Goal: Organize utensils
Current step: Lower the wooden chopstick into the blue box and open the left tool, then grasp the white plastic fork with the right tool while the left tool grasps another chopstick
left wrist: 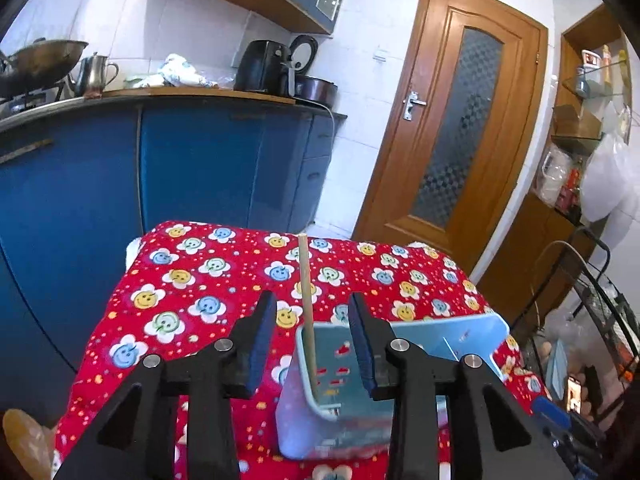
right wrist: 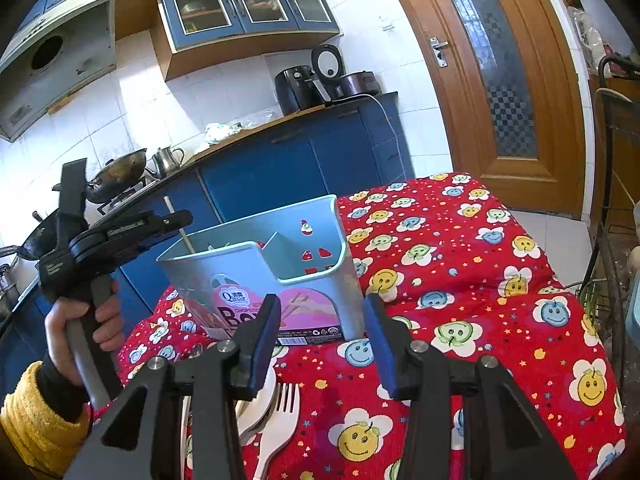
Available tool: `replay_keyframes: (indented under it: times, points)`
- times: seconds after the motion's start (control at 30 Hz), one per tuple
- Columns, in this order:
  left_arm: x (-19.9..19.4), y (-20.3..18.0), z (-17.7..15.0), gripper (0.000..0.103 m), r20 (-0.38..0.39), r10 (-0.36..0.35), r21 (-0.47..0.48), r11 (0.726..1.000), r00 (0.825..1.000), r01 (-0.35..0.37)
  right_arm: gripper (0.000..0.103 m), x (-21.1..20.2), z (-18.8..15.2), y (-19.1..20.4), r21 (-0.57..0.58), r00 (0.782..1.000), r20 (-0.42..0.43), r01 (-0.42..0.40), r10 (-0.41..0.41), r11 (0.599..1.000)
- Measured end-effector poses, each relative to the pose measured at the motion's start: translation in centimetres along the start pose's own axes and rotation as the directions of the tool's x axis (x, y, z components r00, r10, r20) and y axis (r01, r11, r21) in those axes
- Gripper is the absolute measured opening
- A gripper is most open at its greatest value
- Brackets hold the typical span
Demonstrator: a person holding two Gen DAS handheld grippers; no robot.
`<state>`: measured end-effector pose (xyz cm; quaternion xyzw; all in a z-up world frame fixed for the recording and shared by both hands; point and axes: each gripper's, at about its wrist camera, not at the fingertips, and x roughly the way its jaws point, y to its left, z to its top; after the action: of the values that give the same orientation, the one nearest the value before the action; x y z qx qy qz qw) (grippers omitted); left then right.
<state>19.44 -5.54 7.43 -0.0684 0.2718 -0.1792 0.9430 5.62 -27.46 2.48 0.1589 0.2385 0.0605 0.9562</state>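
A light-blue utensil holder [right wrist: 280, 280] with two compartments stands on the red smiley-flower tablecloth [right wrist: 460, 280]. A wooden chopstick [left wrist: 307, 304] stands upright in its left compartment; it also shows in the right wrist view [right wrist: 178, 220]. My left gripper [left wrist: 314, 344] is open just above the holder [left wrist: 340, 400], its jaws either side of the chopstick and apart from it. My right gripper [right wrist: 320, 340] is open and empty, near the holder's front. A white plastic fork [right wrist: 280, 416] and spoon [right wrist: 256, 404] lie on the cloth below the right gripper.
Blue kitchen cabinets [left wrist: 180, 168] with a counter holding a wok [left wrist: 40, 64], kettle [left wrist: 94, 74] and air fryer [left wrist: 264, 66] stand behind the table. A wooden door [left wrist: 452, 128] is at the right. A black wire rack [left wrist: 592, 312] stands by the table's right side.
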Motion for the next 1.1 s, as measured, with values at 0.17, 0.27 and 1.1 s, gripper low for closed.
replay_keyframes:
  times: [0.17,0.27,1.1]
  points:
    - [-2.3,0.3,-0.8,0.038,-0.033,0.0,0.005,1.0,0.999,0.0,0.047,-0.8,0.0,1.0,-0.021,1.0,-0.001,0.007,-0.007,1.0]
    - [-3.7,0.5,-1.4,0.039,-0.048,0.002,0.01,1.0,0.999,-0.001,0.047,-1.4,0.1,1.4,-0.027,1.0,0.004,0.007,-0.007,1.0]
    - [-7.9,1.1,-10.0,0.04,-0.355,0.096,0.114,0.992,0.93,-0.059,0.047,-3.5,-2.3,4.5,-0.078,0.979,-0.195,0.052,-0.066,0.996]
